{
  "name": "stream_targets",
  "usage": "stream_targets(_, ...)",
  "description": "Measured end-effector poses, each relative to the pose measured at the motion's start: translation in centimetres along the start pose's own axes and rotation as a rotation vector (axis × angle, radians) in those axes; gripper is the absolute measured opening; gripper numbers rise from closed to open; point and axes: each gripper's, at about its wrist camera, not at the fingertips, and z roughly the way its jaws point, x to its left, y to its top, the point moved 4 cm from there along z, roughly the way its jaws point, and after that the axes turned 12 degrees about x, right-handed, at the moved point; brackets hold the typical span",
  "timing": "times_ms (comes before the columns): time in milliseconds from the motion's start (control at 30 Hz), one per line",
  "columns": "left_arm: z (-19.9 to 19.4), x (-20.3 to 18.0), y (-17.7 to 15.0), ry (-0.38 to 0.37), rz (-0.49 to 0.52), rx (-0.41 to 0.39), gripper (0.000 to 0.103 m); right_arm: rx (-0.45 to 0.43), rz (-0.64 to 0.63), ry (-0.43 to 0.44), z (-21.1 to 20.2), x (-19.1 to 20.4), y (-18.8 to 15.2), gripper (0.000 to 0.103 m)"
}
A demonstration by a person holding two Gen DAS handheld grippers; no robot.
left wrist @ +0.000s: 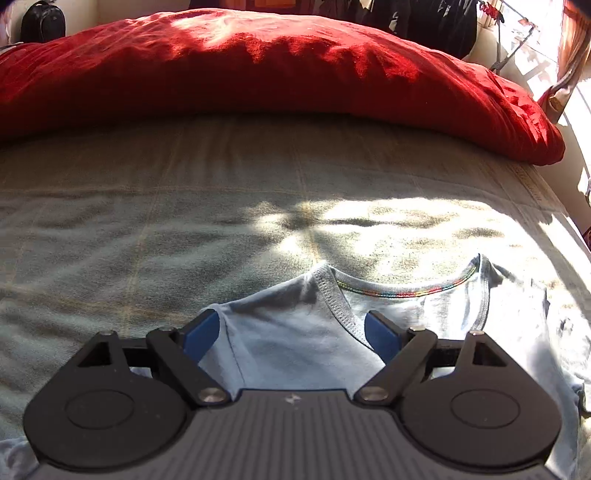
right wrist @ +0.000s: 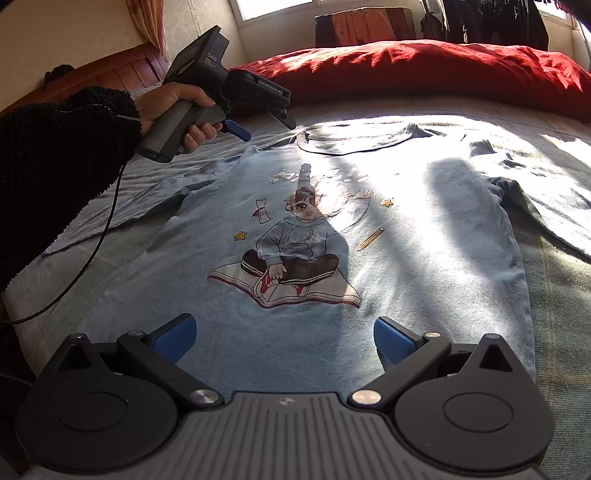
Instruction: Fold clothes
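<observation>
A light blue T-shirt [right wrist: 388, 266] lies spread face up on the bed, with a cartoon print [right wrist: 291, 254] of a seated child on its chest. Its collar [left wrist: 399, 291] has a rainbow stripe. My left gripper [left wrist: 291, 326] is open and empty, just above the shirt's left shoulder beside the collar. It also shows in the right wrist view [right wrist: 266, 123], held in a hand over the shoulder. My right gripper [right wrist: 282, 338] is open and empty, low over the shirt's bottom hem.
A red duvet [left wrist: 258, 70] is heaped along the far side of the bed. The grey-green bedspread [left wrist: 147, 221] lies under the shirt. A cable [right wrist: 96, 243] hangs from the left gripper across the left sleeve. Dark clothes [right wrist: 491, 22] hang at the back.
</observation>
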Motion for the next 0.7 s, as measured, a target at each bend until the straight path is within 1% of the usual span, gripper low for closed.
stream_targets(67,-1.3,0.4,-0.5,-0.006,0.003,-0.003,0.086,-0.003,0.012,0.005,-0.4,0.2,0.0,0.103)
stream_targets(133,-1.9,1.8,-2.3,-0.034,-0.013,0.01,0.086,0.004,0.016,0.007,-0.7,0.6,0.0,0.103)
stream_targets(167,-1.9,2.2,-3.1,-0.043,-0.024,0.017,0.086,0.006,0.015,0.006,-0.9,0.9,0.0,0.103)
stream_targets(233,-1.1,3.1,-4.8,-0.078,-0.035,0.057,0.086,0.006,0.009,-0.002,-1.2,1.5,0.0,0.103)
stream_targets(300,-0.5,4.4,-6.6,-0.089,-0.061,0.083,0.086,0.004,0.002,-0.011,-1.6,2.1,-0.1,0.103)
stream_targets(400,-0.4,6.0,-9.0,-0.122,-0.1,0.11,0.086,0.004,-0.013,-0.022,-2.0,2.7,-0.2,0.103)
stream_targets(433,-0.9,6.2,-9.3,-0.127,-0.096,0.125,0.086,0.007,-0.016,-0.027,-2.0,2.9,-0.3,0.103)
stream_targets(500,-2.2,6.7,-9.2,-0.134,-0.106,0.123,0.086,0.015,-0.017,-0.034,-2.0,3.0,-0.5,0.103)
stream_targets(600,-3.3,8.1,-7.7,-0.135,-0.142,0.046,0.087,0.023,-0.004,-0.041,-1.4,3.1,-0.3,0.103)
stream_targets(700,-1.1,9.3,-5.8,-0.179,-0.214,0.043,0.087,0.027,0.0,-0.041,-1.0,3.3,-0.2,0.103)
